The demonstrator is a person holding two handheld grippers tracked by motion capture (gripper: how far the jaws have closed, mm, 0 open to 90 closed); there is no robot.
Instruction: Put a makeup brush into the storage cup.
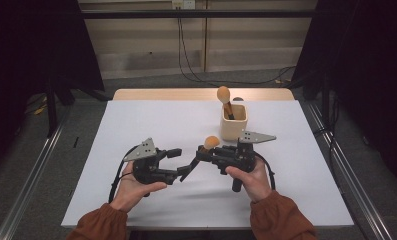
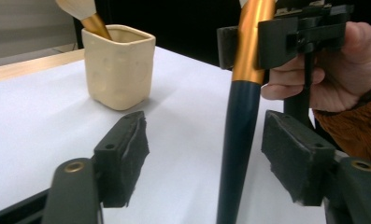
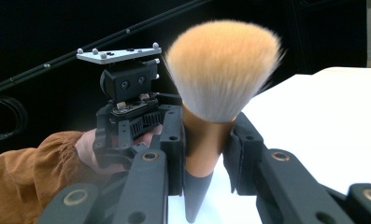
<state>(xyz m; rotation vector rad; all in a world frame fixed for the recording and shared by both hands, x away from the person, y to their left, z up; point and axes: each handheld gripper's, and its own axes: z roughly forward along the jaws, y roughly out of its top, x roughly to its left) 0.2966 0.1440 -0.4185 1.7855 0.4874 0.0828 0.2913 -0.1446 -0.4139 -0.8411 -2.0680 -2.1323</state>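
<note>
Right gripper view: right hand-held gripper (image 3: 206, 154) clamps a makeup brush (image 3: 220, 79) — left hand-held gripper (image 2: 206, 158) gapes wide around its handle.

Person wears rust-orange sleeves (image 1: 278, 215), gathered at the cuffs, bare hands. Left gripper (image 1: 178, 163) and right gripper (image 1: 202, 153) are both matte black, chunky bodies with pistol-type handles. Each carries a grey three-cornered plate (image 1: 142, 149) on top, dotted with small round studs. Black cable (image 1: 117, 176) loops from the left gripper's rear; another trails from the right. Jaws are black link arms with brass-coloured pivot bushings (image 2: 74, 166) and rough black foam pads (image 2: 295, 156), screw holes along the pad backs. Ribbed black block under the left plate.
</note>
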